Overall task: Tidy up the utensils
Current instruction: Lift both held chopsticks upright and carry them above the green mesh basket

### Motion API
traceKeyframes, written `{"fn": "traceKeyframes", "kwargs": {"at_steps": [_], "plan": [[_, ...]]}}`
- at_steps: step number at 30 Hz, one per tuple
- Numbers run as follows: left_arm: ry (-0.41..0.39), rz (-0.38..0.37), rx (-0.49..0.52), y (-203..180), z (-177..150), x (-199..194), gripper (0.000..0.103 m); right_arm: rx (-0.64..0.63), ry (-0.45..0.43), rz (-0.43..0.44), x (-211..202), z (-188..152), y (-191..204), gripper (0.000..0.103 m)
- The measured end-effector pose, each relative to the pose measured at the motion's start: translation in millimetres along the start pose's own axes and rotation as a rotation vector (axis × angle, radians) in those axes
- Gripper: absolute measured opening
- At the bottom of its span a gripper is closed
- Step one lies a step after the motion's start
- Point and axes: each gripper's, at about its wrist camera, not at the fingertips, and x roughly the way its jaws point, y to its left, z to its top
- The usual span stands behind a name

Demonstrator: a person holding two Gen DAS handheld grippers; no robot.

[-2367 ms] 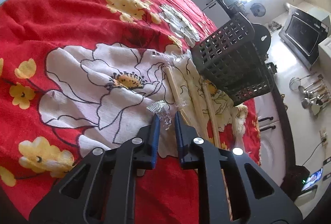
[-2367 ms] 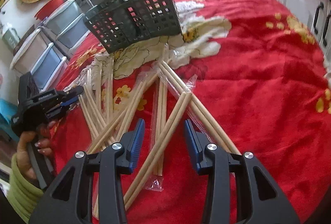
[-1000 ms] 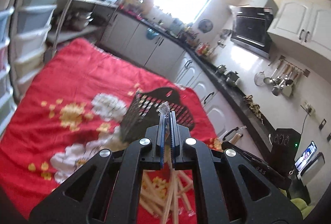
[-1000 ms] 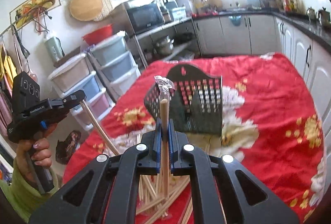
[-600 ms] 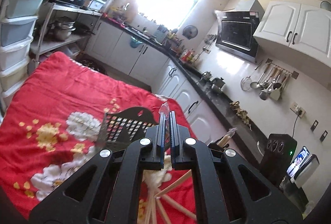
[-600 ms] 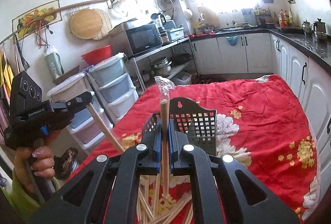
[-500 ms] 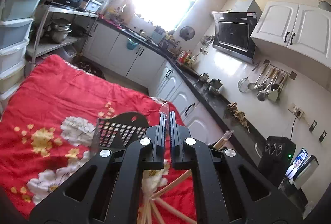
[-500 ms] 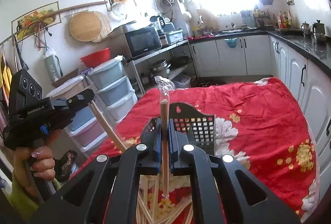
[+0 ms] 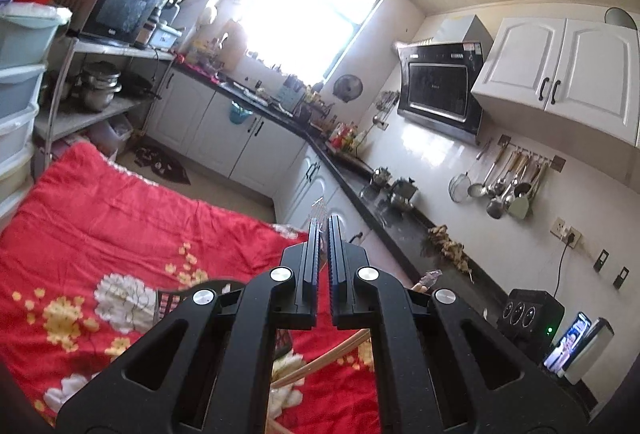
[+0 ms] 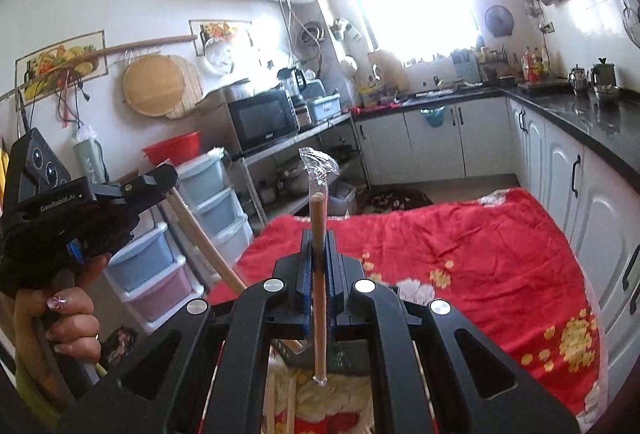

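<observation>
Wooden chopstick pairs, each in a clear sleeve, are pinched in both tongs. Right tongs (image 10: pixel 319 254): jaws pressed together on an upright chopstick (image 10: pixel 319 274), its crimped sleeve top above the jaws, its lower end hanging below them. Left tongs (image 9: pixel 323 234): jaws pressed together on a sleeve (image 9: pixel 317 211); from the right wrist view, their chopstick (image 10: pixel 204 238) slants down toward the right tongs. Beneath both tongs, mostly hidden, sits the black basket (image 10: pixel 344 356) on the red cloth (image 10: pixel 472 246), with loose chopsticks (image 10: pixel 280 402) beside it.

Change: both tongs have risen, so the basket that stood ahead of the jaws a second ago now lies under them. Earlier still, the jaws stood spread over the pile. Judgement: both pairs are lifted clear, and lowering them into the basket comes next.
</observation>
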Motion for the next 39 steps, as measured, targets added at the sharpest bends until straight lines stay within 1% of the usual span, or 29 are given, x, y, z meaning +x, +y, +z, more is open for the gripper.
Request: {"fn": "traceKeyframes", "kwargs": {"at_steps": [6,13,16,19,26,30,33,35,39], "plan": [[-0.055,0.03,-0.003,3,16,-2,0.002,0.001,-0.066,-0.008,4,19,-3,0.006],[-0.094,0.102,0.018,9,22,5,0.002,-0.003,-0.106,-0.001,14,35,-17,0.006],[-0.105,0.123,0.006,15,21,10,0.002,-0.001,-0.114,0.005,19,39,-25,0.006],[-0.111,0.151,-0.019,22,18,18,0.002,-0.004,-0.108,0.006,25,41,-33,0.006],[-0.102,0.208,-0.029,32,11,34,0.002,-0.026,-0.086,0.017,34,39,-46,0.006],[-0.095,0.232,-0.027,36,9,41,0.002,-0.058,-0.073,0.038,40,35,-41,0.006],[-0.079,0.26,-0.012,40,6,46,0.002,-0.089,-0.06,0.034,49,32,-35,0.006],[-0.068,0.253,-0.033,46,4,47,0.002,-0.099,-0.047,0.025,56,29,-33,0.006],[-0.047,0.256,-0.044,56,-6,46,0.002,-0.106,-0.032,0.0,67,17,-33,0.006]]}}
